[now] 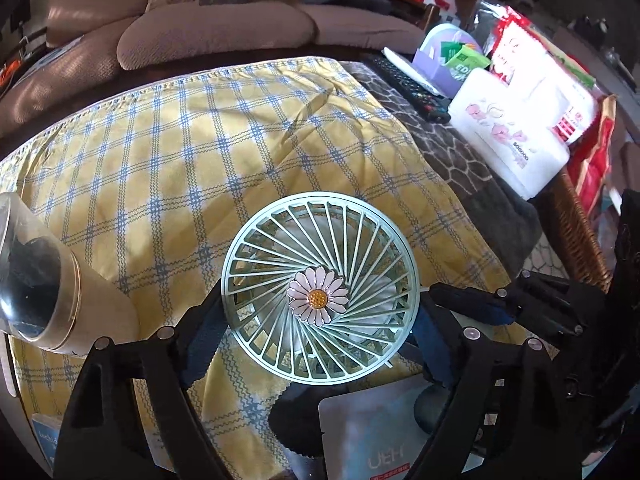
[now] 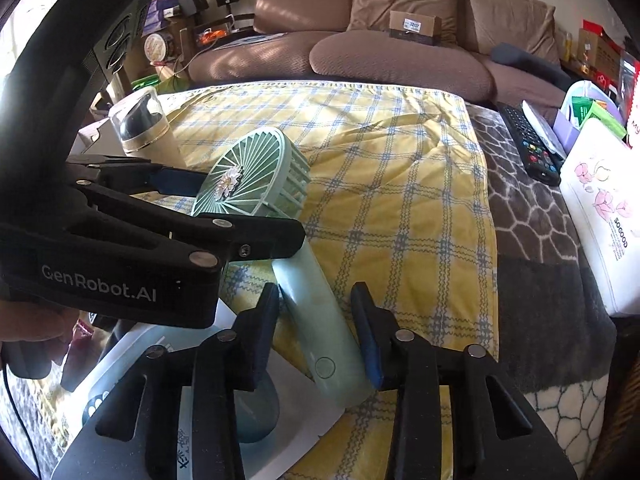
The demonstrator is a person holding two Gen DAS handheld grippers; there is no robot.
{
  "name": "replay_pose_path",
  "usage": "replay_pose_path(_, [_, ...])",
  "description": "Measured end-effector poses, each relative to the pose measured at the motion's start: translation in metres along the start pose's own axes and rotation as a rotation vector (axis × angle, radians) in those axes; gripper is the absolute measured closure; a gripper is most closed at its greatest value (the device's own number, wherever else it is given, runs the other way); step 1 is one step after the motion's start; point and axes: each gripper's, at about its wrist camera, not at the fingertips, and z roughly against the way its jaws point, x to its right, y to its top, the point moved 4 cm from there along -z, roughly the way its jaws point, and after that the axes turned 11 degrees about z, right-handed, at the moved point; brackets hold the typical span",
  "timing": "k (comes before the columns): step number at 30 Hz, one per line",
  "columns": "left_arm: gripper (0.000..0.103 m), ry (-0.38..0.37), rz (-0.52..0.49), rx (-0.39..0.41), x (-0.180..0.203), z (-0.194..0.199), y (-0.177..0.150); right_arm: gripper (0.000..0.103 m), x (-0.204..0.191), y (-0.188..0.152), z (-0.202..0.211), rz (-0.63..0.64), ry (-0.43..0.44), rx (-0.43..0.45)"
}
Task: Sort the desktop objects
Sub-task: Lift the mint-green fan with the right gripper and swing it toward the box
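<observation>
Item: green handheld fan (image 2: 256, 184), centre-left of the right wrist frame, above the checked cloth (image 2: 400, 168). My right gripper (image 2: 316, 340) is clamped on its handle, lower centre, to carry the weight. My left gripper (image 1: 320, 304) is closed on the round head's rim, likely to steady it while I move it. Bottle (image 1: 36, 280) at left edge, tissue pack (image 1: 508, 144) upper right; both well apart

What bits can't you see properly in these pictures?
Fan handle: left wrist view, hidden behind the fan's head.
Bottle: left wrist view, cut by left edge.
Sofa box label: right wrist view, too small.
Packet writing: left wrist view, cut by bottom edge.
</observation>
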Motion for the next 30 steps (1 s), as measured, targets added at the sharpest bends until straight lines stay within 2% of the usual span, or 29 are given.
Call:
replay_pose_path(8, [0.021,-0.055,-0.047,0.066,0.028,0.041,0.001,0.069,0.007,0.008,0.037,0.023,-0.017,0.05])
replay_pose_path(12, [0.021,-0.098,-0.065,0.074,0.033,0.08,-0.006,0.072,-0.011,0.015,0.074,0.071,0.0,0.061])
replay_pose_path(15, [0.021,-0.111,-0.068,0.073,0.022,0.119,-0.029,0.072,-0.045,0.015,0.101,0.104,0.056,0.069])
replay_pose_path(20, [0.021,-0.113,-0.054,0.024,-0.013,0.175,-0.089,0.072,-0.134,0.003,0.125,0.236,0.167,0.017])
replay_pose_path(23, [0.021,-0.066,-0.031,0.004,-0.036,0.193,-0.121,0.072,-0.183,-0.001,0.118,0.31,0.199,-0.029])
replay_pose_path(26, [0.021,-0.054,0.07,-0.001,-0.064,0.201,-0.14,0.073,-0.212,-0.004,0.098,0.31,0.229,-0.074])
replay_pose_path(30, [0.021,-0.025,0.184,0.004,-0.094,0.197,-0.151,0.073,-0.224,-0.005,0.069,0.282,0.174,-0.122])
